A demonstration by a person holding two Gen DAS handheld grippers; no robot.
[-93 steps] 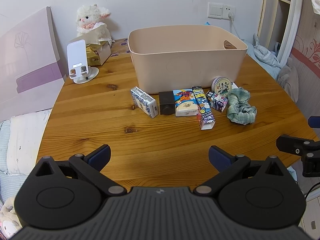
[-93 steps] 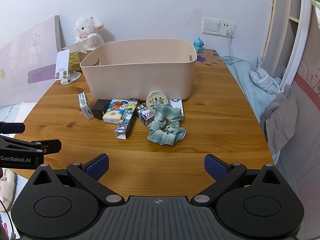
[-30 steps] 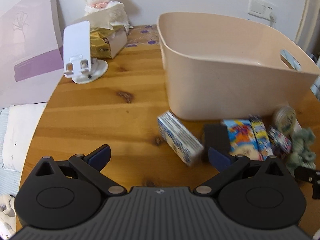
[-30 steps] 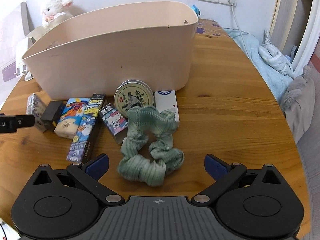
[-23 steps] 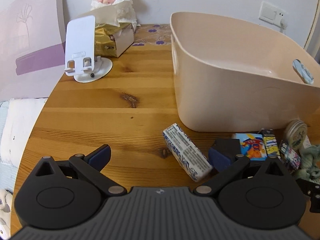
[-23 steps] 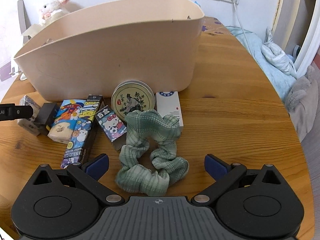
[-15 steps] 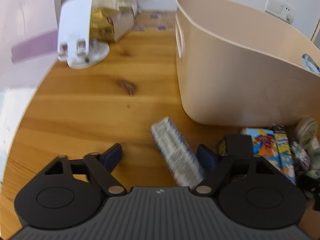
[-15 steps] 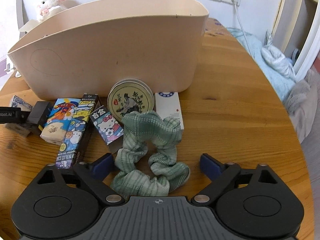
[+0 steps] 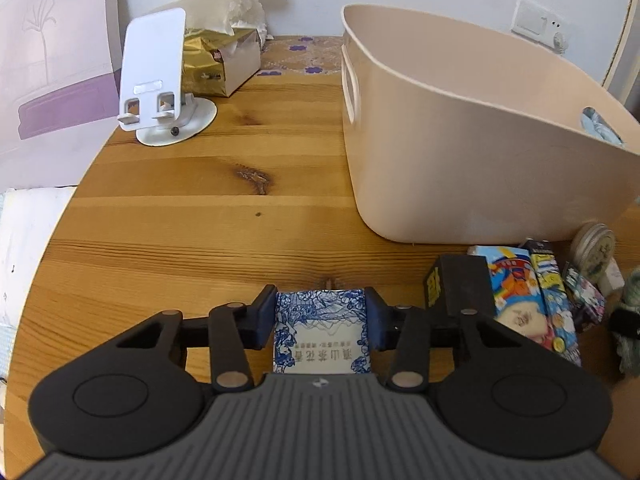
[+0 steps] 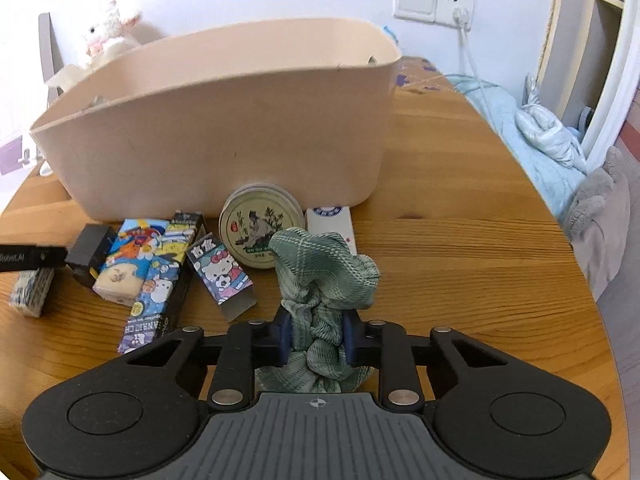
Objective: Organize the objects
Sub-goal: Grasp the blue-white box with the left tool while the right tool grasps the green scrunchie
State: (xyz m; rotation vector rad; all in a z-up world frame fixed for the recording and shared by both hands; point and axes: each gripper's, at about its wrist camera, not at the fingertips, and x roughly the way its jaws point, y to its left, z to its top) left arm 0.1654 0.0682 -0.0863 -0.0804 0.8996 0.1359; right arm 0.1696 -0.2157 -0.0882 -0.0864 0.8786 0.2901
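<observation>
Barely started tbh: my left gripper (image 9: 320, 322) is clamped on the blue box (image 9: 320, 330) and my right gripper (image 10: 316, 338) on the scrunchie (image 10: 322, 276), both low at the table, rest of the stuff lined up near the bin (image 10: 224, 136).

Matt plastic bin (image 9: 460, 152), ribbed cloth scrunchie (image 10: 324, 272), grained wooden table (image 9: 200, 216).

I am reading "RobotAI", cut off at its start, in white on the black arm of my left gripper (image 10: 28, 258). The tall cartoon box (image 10: 154, 294) is showing "ANRIO CH" along its lower end, partly cropped. The blue-patterned box (image 9: 320, 330) between my left fingers is carrying Chinese characters, upside down and too small to read.
</observation>
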